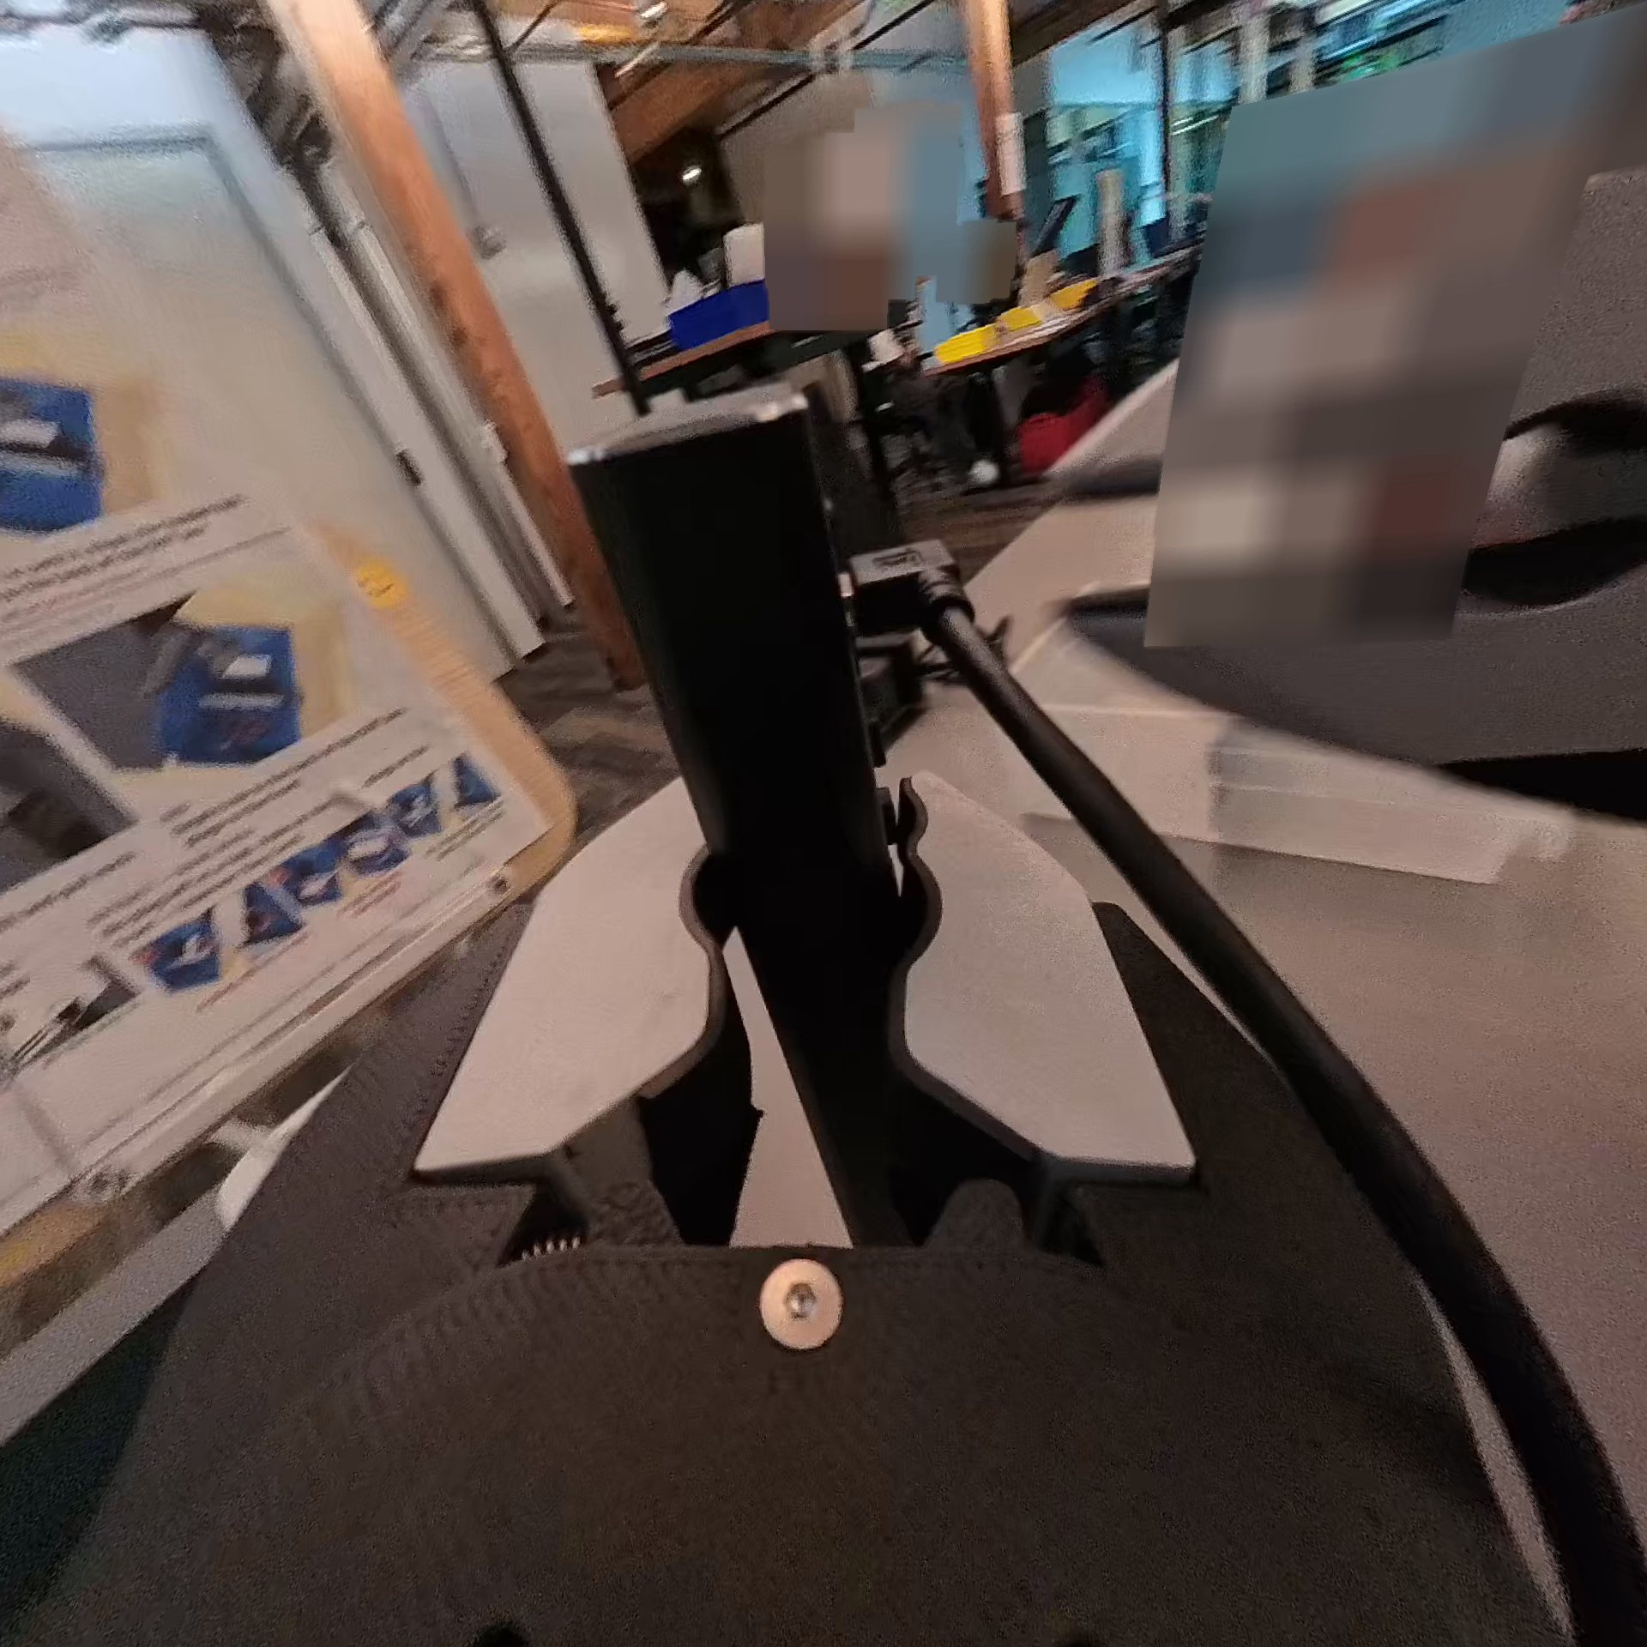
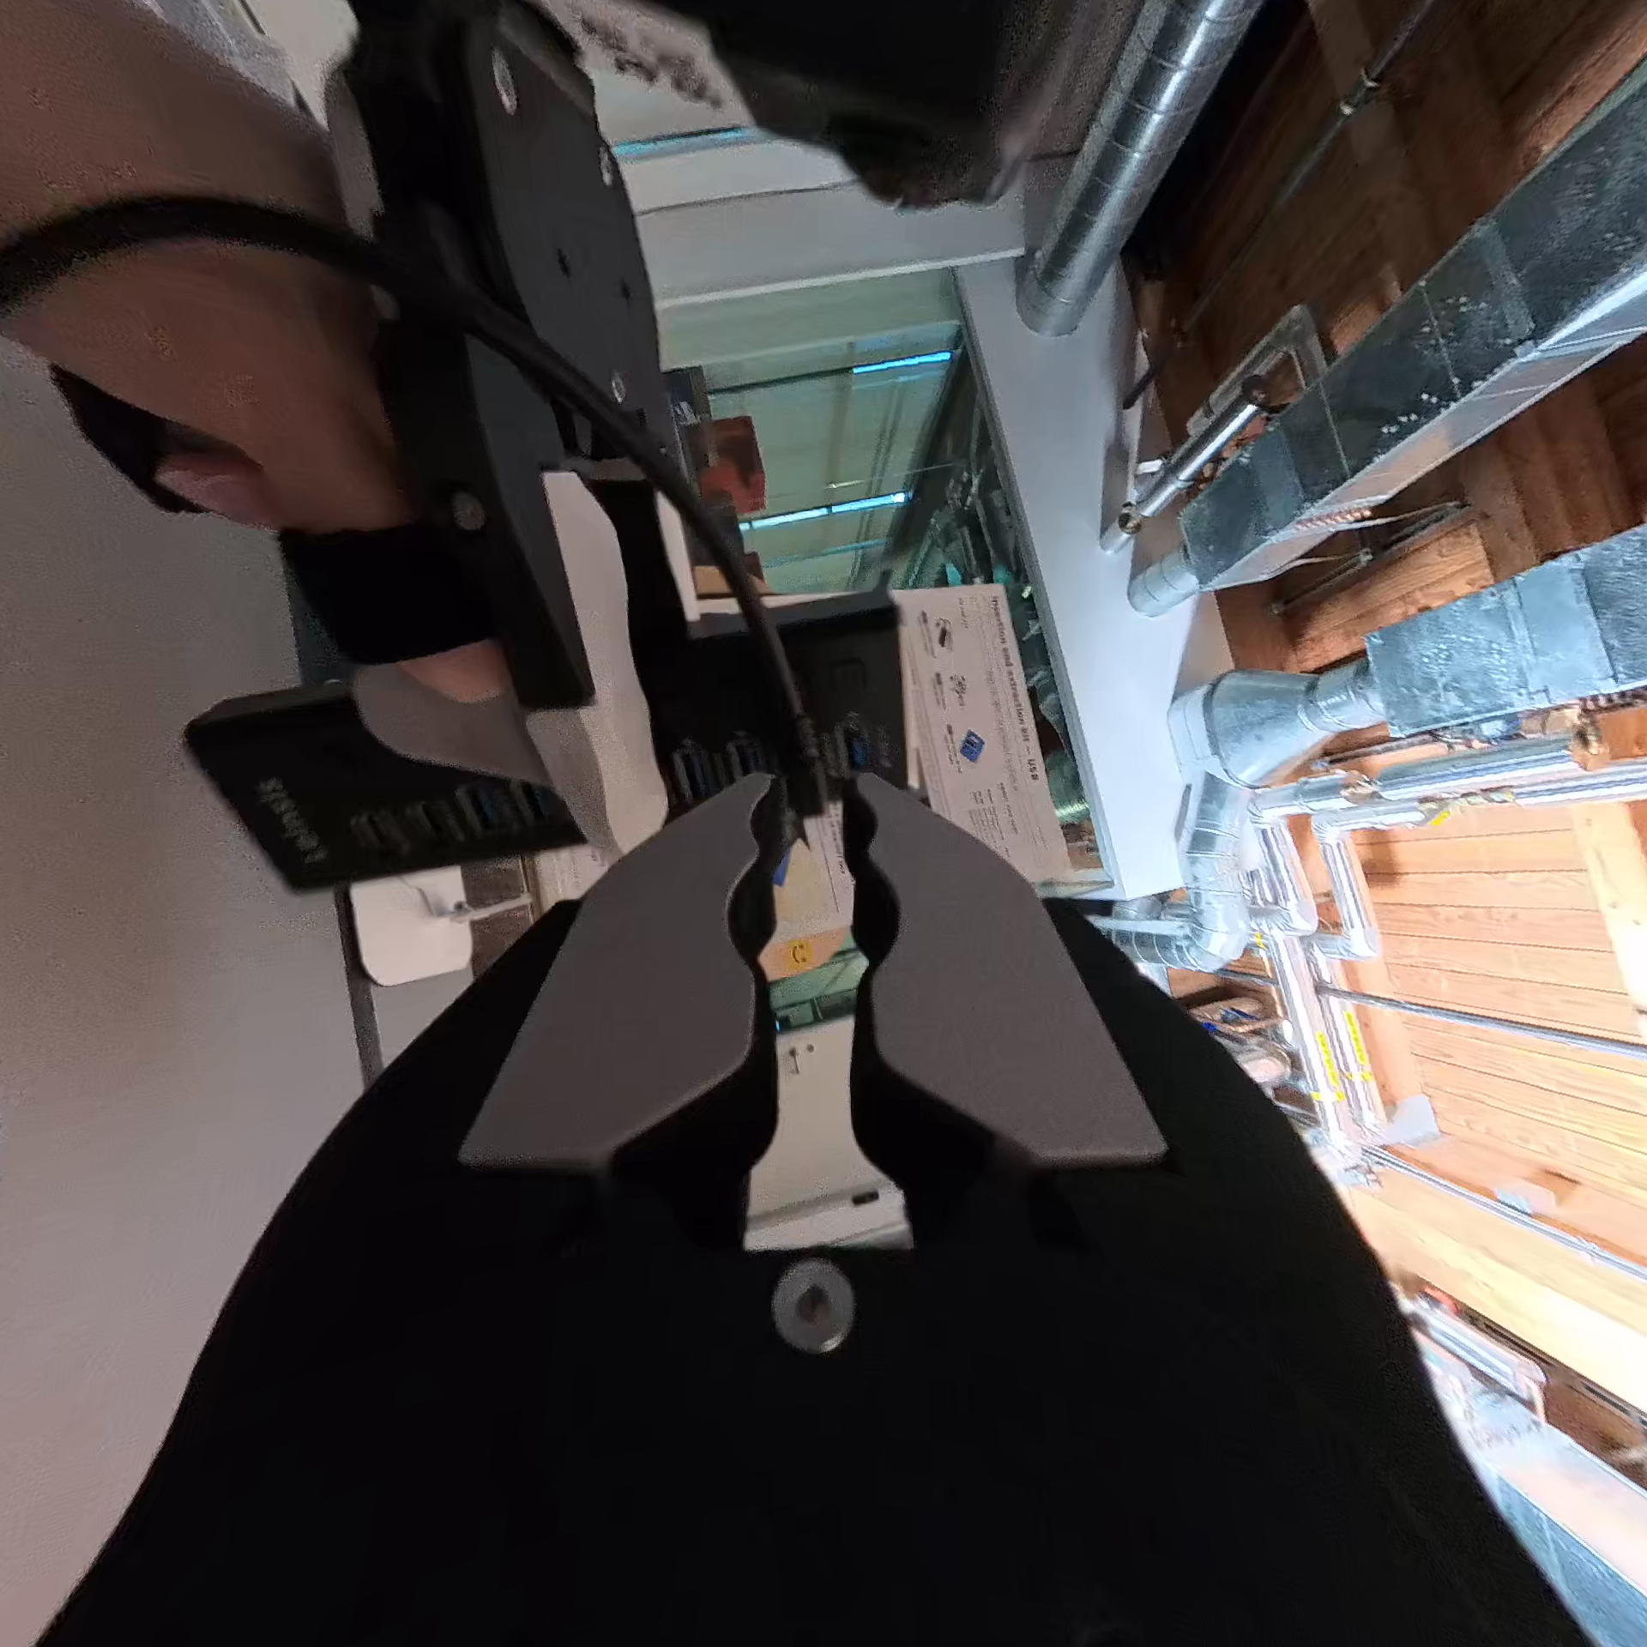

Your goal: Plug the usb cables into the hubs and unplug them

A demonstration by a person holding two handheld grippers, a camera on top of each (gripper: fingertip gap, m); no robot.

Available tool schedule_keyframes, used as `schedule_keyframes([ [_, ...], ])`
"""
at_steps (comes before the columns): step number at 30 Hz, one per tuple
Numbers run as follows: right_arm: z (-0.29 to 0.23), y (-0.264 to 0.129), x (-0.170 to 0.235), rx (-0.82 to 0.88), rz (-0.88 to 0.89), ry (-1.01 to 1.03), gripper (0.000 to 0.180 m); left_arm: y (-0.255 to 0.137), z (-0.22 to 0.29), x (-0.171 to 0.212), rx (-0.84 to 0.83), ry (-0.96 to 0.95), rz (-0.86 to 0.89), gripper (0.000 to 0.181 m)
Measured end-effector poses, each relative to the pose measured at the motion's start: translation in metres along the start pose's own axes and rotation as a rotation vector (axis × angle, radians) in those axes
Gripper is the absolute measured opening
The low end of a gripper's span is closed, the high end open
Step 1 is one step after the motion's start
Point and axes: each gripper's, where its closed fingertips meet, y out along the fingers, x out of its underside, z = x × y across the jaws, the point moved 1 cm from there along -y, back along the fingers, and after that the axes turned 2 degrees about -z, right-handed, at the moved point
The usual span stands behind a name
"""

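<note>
Left wrist view smears with motion blur, the printed sheet (image 1: 241, 802) unreadably soft, while right wrist view runs sharper, daylight bright on the wooden ceiling (image 2: 1470, 891), its near gripper body sunk in black shadow, fisheye bending both pictures' edges.

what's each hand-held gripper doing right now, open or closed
Left hand-held gripper: closed on the black usb hub.
Right hand-held gripper: closed on the black usb cable plug at its fingertips.
</note>
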Motion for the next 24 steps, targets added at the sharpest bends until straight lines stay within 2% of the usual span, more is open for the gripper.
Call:
schedule_keyframes([
  [3,0.000,-0.002,0.009,-0.002,0.015,0.001,0.012,0.004,-0.056,0.053,-0.104,-0.017,-0.031,0.032],
  [6,0.001,0.001,0.025,-0.040,-0.010,0.131,0.009,0.000,-0.095,0.109,-0.113,-0.114,-0.034,0.031],
  [7,-0.002,0.005,0.035,-0.062,-0.044,0.202,0.007,-0.003,-0.104,0.125,-0.121,-0.139,-0.042,0.031],
  [10,-0.024,0.023,0.090,-0.135,-0.331,0.342,0.008,-0.009,-0.119,0.159,-0.155,-0.127,-0.050,0.031],
  [16,-0.064,0.034,0.155,-0.186,-0.605,0.494,0.009,-0.007,-0.114,0.178,-0.100,-0.117,-0.035,0.031],
  [20,-0.071,0.034,0.164,-0.184,-0.638,0.509,0.011,-0.004,-0.110,0.196,-0.085,-0.131,-0.097,0.032],
  [24,-0.075,0.034,0.165,-0.204,-0.648,0.522,0.012,-0.005,-0.109,0.195,-0.070,-0.156,-0.068,0.031],
])
